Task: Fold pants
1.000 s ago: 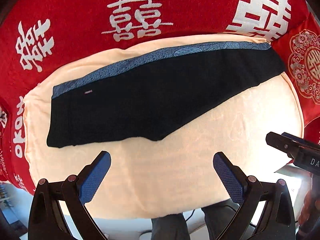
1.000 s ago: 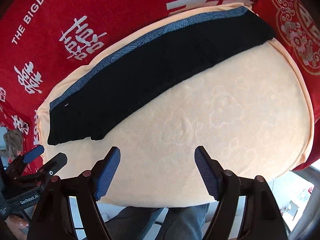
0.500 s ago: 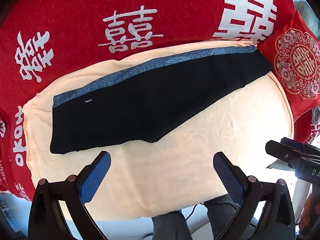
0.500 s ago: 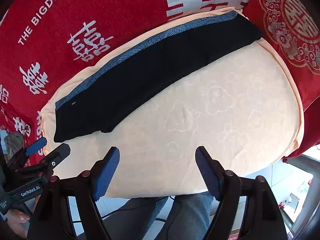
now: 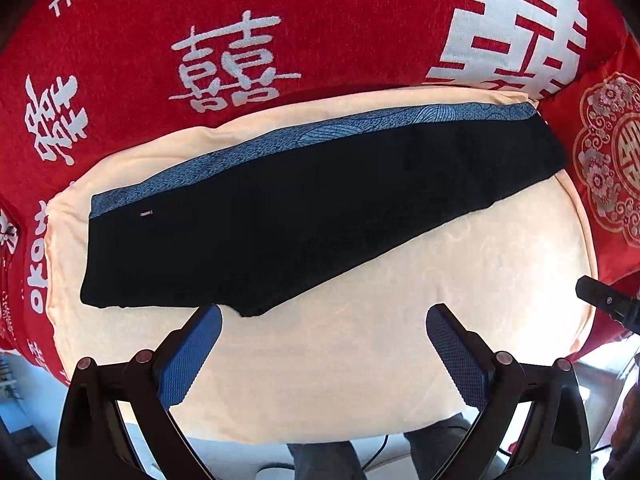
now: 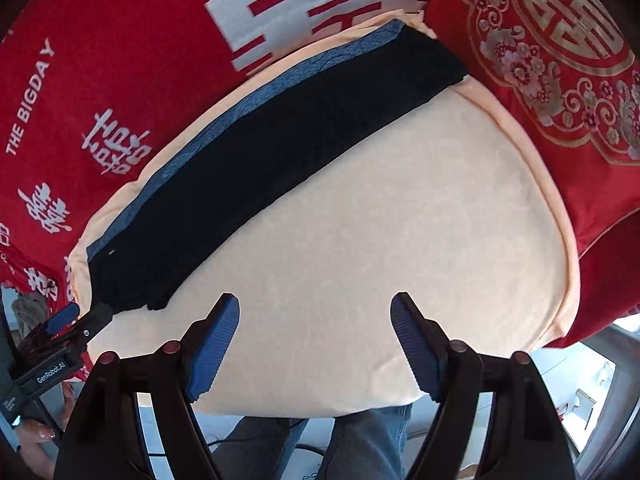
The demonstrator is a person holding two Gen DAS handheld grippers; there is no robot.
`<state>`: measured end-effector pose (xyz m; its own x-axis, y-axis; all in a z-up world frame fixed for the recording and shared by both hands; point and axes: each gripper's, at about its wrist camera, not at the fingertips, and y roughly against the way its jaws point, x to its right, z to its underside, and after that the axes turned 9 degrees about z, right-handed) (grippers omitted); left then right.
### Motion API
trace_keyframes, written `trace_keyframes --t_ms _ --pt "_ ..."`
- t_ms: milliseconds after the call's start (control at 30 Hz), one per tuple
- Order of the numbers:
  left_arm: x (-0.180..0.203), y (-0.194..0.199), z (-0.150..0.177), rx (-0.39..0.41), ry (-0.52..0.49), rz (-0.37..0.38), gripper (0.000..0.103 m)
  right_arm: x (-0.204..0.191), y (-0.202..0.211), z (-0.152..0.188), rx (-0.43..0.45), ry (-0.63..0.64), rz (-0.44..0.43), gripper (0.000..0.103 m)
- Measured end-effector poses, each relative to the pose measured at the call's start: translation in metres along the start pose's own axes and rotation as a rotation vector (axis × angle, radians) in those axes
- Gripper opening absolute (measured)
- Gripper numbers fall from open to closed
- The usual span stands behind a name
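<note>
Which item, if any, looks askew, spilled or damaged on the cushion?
Nothing stands out. The black pants lie flat and smooth along the far side of the peach cushion, folded lengthwise, blue stripe on the far edge. No spill or tear shows.

Left gripper (image 5: 324, 346): black arms showing round reddish rivets, fingers (image 5: 188, 356) wearing blue cross-hatched pads. Right gripper (image 6: 316, 340): matching black arms, blue ribbed pads (image 6: 212, 348). White "GenRobot.AI" lettering showing on black body. Person wearing blue jeans (image 6: 360, 436).
</note>
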<state>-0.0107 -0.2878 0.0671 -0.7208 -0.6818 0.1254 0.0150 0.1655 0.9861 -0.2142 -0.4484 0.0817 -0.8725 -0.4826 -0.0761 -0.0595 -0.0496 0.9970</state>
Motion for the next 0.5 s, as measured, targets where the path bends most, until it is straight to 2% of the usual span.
trace_keyframes --t_ms 133,267,367,433,500 --pt "0.041 -0.035 -0.029 -0.007 0.015 -0.060 0.103 0.049 -0.016 -0.052 0.006 0.003 0.009 0.081" --pt "0.070 -0.056 -0.058 0.034 0.054 -0.085 0.103 0.084 -0.038 -0.105 0.027 0.003 0.011 0.081" --pt "0.086 -0.076 -0.081 0.040 0.049 -0.132 0.103 0.097 -0.059 -0.133 0.049 -0.018 0.018 0.081" --pt "0.092 -0.088 -0.094 0.052 0.046 -0.135 0.103 0.103 -0.072 -0.148 0.067 -0.041 0.015 0.080" --pt "0.097 -0.103 -0.109 0.074 0.033 -0.130 0.103 0.108 -0.086 -0.160 0.086 -0.065 0.025 0.074"
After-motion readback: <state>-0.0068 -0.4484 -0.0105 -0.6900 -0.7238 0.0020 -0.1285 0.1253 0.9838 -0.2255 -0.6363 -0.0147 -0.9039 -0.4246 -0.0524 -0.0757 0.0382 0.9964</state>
